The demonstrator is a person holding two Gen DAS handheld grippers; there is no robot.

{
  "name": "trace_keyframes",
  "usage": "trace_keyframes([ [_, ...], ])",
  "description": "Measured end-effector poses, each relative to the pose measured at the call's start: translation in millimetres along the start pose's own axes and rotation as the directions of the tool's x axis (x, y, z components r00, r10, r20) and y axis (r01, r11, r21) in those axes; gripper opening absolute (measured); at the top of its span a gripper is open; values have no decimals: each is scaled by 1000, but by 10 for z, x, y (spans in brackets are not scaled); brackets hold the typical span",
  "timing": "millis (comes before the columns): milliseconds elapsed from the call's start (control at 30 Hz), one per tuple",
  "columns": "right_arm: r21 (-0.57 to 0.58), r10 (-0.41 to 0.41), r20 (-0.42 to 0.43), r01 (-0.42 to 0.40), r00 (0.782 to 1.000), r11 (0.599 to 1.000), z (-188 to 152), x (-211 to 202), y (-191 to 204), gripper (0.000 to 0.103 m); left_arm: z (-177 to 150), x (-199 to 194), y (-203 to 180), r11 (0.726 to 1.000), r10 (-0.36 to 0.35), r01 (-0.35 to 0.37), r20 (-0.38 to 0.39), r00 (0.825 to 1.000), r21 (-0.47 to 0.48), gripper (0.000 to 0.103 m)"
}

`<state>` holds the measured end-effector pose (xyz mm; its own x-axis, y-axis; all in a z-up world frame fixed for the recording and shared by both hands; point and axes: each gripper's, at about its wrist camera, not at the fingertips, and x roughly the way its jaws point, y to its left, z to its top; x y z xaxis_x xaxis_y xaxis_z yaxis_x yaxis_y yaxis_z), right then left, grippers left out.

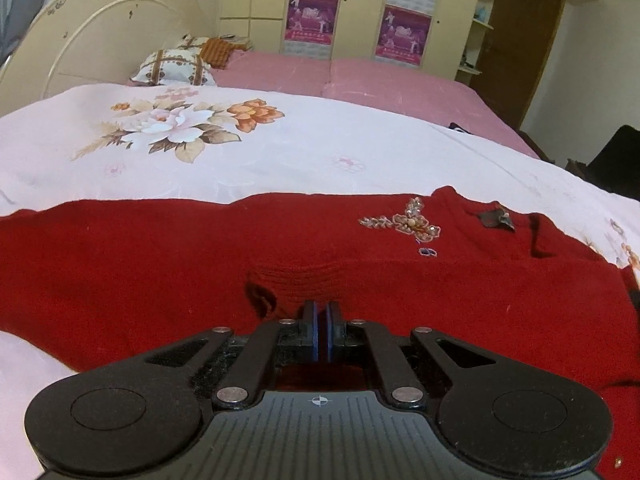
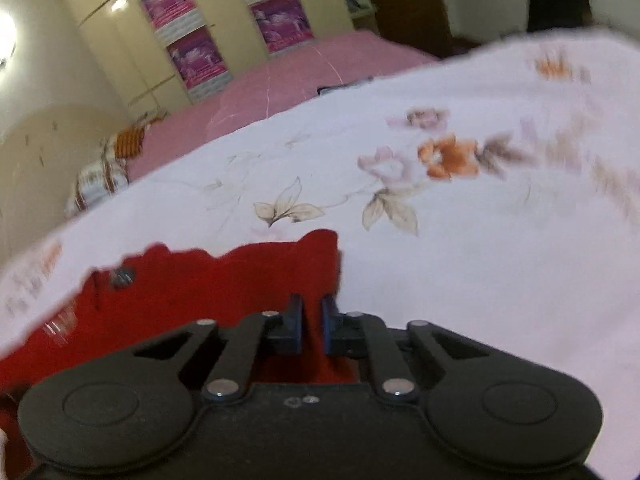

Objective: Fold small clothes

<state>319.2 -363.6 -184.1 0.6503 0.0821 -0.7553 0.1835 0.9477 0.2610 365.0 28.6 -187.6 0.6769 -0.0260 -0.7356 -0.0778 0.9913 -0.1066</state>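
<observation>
A red knit sweater [image 1: 160, 264] with a beaded butterfly patch [image 1: 408, 224] and a dark tag at its neck lies spread across a white floral bedspread [image 1: 280, 152]. My left gripper [image 1: 321, 312] is shut on a bunched fold of the sweater near its middle. In the right wrist view the sweater [image 2: 200, 292] lies to the left, its upper corner just ahead of the fingers. My right gripper [image 2: 312, 312] is over that sweater edge, its jaws a small way apart with red knit showing between them. That view is blurred by motion.
A pink sheet [image 1: 360, 76] covers the far part of the bed. Patterned pillows [image 1: 176, 64] lie by a cream headboard [image 1: 100, 28]. Cream wardrobes with purple posters [image 1: 312, 16] stand behind, and a brown door [image 1: 520, 40] at right.
</observation>
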Motion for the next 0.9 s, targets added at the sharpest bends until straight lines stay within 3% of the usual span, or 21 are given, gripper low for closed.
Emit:
trace_keyframes([
  [100, -34, -99, 88, 102, 991, 994, 31, -65, -21, 7, -19, 29, 12, 1000, 0, 0, 10, 1000, -9, 4],
  [200, -91, -147, 69, 153, 987, 984, -59, 84, 20, 8, -18, 70, 0, 1000, 15, -15, 27, 1000, -2, 4],
  [267, -133, -169, 83, 179, 982, 975, -66, 57, 104, 13, 27, 24, -5, 1000, 14, -14, 7, 1000, -8, 4],
  [300, -124, -168, 90, 178, 982, 976, -42, 5, 123, 23, 35, -15, 18, 1000, 9, -9, 1, 1000, -20, 4],
  [367, -120, -161, 131, 177, 978, 977, -19, -192, 187, 34, 35, -103, 90, 998, 2, -3, -20, 1000, -55, 4],
  [433, -138, -99, 154, 120, 983, 983, -25, -403, 301, 45, 17, -205, 200, 997, 16, -18, -37, 999, -77, 4],
  [567, -184, 31, 140, -5, 990, 983, -197, -624, 732, 47, -45, -376, 602, 986, 42, -53, -72, 997, -159, 6],
  [600, -200, 57, 128, -31, 990, 979, -249, -634, 854, 47, -62, -412, 736, 982, 55, -69, -80, 995, -173, 26],
  [633, -227, 90, 106, -65, 990, 972, -329, -630, 1027, 47, -73, -433, 860, 979, 74, -89, -86, 994, -184, 80],
  [667, -246, 114, 89, -89, 990, 965, -368, -621, 1147, 47, -90, -493, 1008, 971, 115, -128, -76, 991, -203, 102],
  [733, -290, 157, 49, -136, 986, 947, -496, -576, 1454, 47, -147, -681, 1263, 958, 180, -166, 41, 983, -233, 103],
  [800, -313, 195, 18, -180, 981, 933, -609, -532, 1716, 47, -166, -749, 1528, 952, 187, -173, 32, 982, -254, 103],
  [900, -339, 230, -17, -222, 973, 914, -716, -465, 2042, 46, -238, -806, 2009, 921, 217, -200, 14, 976, -333, 103],
])
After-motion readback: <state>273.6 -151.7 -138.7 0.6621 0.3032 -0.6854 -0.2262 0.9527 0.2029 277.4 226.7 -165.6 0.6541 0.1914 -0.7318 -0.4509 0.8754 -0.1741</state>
